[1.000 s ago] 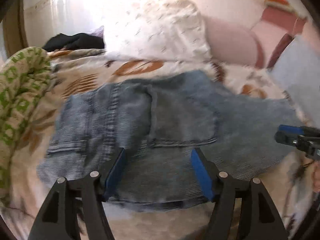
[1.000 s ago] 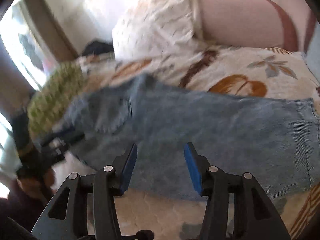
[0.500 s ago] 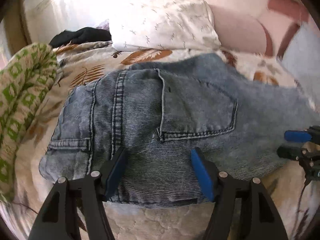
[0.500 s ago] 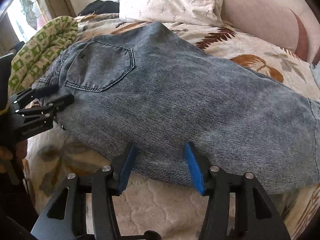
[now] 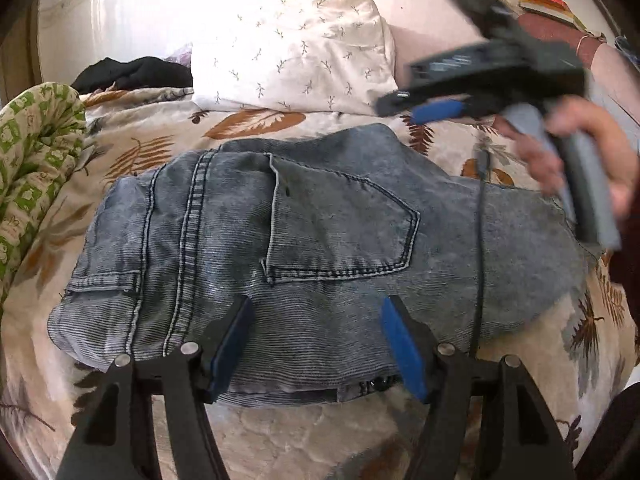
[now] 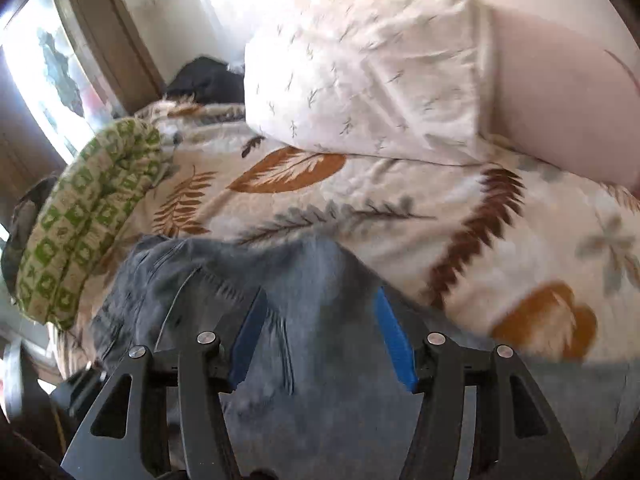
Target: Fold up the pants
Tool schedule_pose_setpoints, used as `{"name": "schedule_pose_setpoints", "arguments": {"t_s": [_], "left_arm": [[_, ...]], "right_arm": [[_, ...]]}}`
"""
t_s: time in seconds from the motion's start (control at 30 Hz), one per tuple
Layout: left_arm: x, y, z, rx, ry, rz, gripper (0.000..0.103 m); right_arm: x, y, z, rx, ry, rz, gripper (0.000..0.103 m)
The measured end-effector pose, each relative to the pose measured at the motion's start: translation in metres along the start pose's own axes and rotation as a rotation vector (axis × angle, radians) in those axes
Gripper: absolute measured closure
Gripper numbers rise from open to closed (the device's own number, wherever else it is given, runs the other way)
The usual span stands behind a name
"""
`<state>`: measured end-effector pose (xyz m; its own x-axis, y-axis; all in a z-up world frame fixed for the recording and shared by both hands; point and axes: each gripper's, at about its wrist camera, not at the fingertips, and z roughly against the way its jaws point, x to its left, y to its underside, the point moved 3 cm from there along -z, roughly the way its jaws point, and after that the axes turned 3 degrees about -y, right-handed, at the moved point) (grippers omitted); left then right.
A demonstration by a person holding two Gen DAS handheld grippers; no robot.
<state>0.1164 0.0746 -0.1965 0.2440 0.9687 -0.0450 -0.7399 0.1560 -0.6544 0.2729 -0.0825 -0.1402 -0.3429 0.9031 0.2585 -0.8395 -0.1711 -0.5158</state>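
Observation:
Blue denim pants (image 5: 304,248) lie flat on the leaf-print bedspread, folded lengthwise, waistband at the left, back pocket up. My left gripper (image 5: 316,344) is open and empty, just above the near edge of the seat. My right gripper (image 6: 320,336) is open and empty, held above the pants (image 6: 304,360); its view is blurred. In the left wrist view the right gripper (image 5: 432,108) shows raised over the far right of the pants, held in a hand.
A white pillow (image 5: 296,52) lies at the head of the bed, with a pink headboard (image 6: 560,120) behind it. A green patterned blanket (image 5: 36,152) is bunched at the left. A black garment (image 5: 132,74) lies at the far left.
My right gripper has lifted away from the near edge of the leg and swung up and across above the pants. My left gripper has barely moved. The pants lie as before.

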Motion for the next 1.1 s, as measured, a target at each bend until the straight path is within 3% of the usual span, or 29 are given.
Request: {"name": "schedule_pose_setpoints", "arguments": {"t_s": [0.13, 0.3, 0.43, 0.57, 0.73, 0.97, 1.1], "left_arm": [[0.000, 0.003, -0.007, 0.028, -0.006, -0.026, 0.034], [-0.001, 0.006, -0.007, 0.035, -0.006, -0.045, 0.033], [-0.002, 0.006, -0.007, 0.041, -0.014, -0.050, 0.033], [-0.003, 0.007, -0.007, 0.041, -0.020, -0.045, 0.032], [-0.005, 0.008, -0.009, 0.035, -0.031, -0.058, 0.030], [-0.004, 0.009, -0.009, 0.039, -0.034, -0.065, 0.029], [-0.003, 0.011, -0.006, 0.049, -0.037, -0.059, 0.029]], "right_arm": [[-0.001, -0.020, -0.031, 0.072, -0.047, 0.030, 0.046], [-0.013, -0.028, -0.069, 0.298, -0.152, -0.050, 0.046], [-0.014, -0.014, -0.069, 0.434, -0.235, -0.101, 0.046], [-0.006, -0.012, -0.057, 0.433, -0.312, -0.122, 0.044], [-0.005, -0.010, -0.080, 0.441, -0.291, -0.184, 0.041], [-0.025, -0.016, -0.085, 0.303, -0.307, -0.320, 0.044], [-0.035, -0.015, -0.087, 0.273, -0.320, -0.379, 0.044]]}}
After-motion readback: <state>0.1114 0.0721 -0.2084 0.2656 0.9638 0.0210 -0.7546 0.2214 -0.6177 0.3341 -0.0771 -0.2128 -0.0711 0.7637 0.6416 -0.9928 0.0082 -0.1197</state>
